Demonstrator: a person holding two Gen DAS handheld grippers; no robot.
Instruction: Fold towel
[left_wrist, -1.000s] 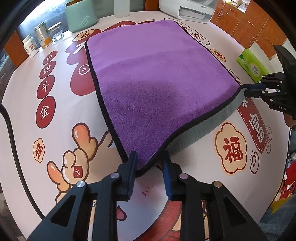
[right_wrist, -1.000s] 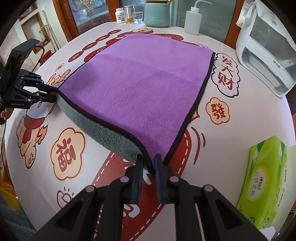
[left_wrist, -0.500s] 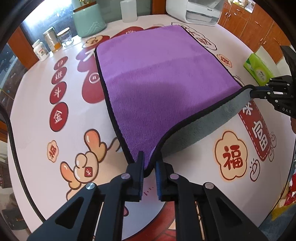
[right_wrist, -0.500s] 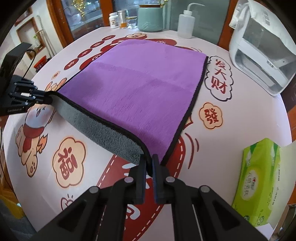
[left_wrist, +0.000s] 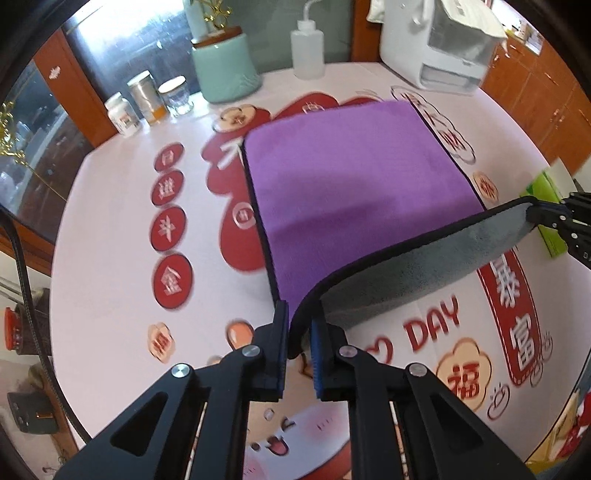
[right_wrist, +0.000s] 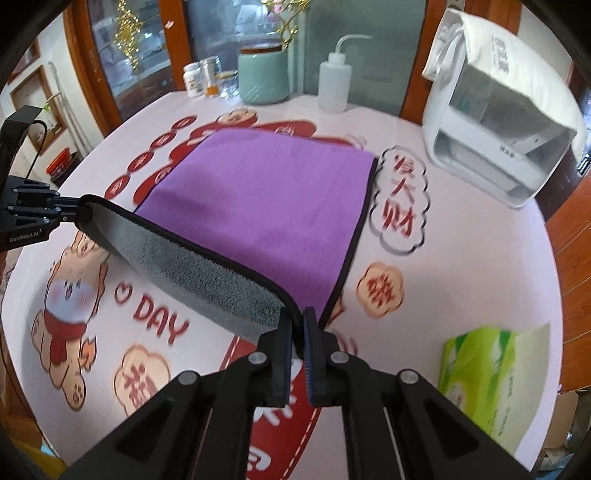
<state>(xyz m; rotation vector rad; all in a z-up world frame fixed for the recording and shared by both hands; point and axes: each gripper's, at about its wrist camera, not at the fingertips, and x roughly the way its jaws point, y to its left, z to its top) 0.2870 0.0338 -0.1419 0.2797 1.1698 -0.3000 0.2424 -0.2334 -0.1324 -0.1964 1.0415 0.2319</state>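
Note:
A purple towel (left_wrist: 354, 184) with a grey underside and black hem lies on the printed tablecloth; it also shows in the right wrist view (right_wrist: 266, 206). Its near edge is lifted off the table, grey side (left_wrist: 413, 273) facing me. My left gripper (left_wrist: 299, 325) is shut on the towel's near left corner. My right gripper (right_wrist: 298, 328) is shut on the near right corner. The right gripper shows at the right edge of the left wrist view (left_wrist: 554, 218), and the left gripper at the left edge of the right wrist view (right_wrist: 55, 210).
A green tissue box (right_wrist: 491, 365) sits near the right edge. A white appliance (right_wrist: 495, 122) stands at the back right. A squeeze bottle (right_wrist: 334, 81), a teal canister (right_wrist: 263, 75) and small jars (left_wrist: 147, 99) line the back edge.
Both grippers have lifted the towel's near edge higher and carried it forward over the towel. The left gripper closed on its corner. More grey underside shows now.

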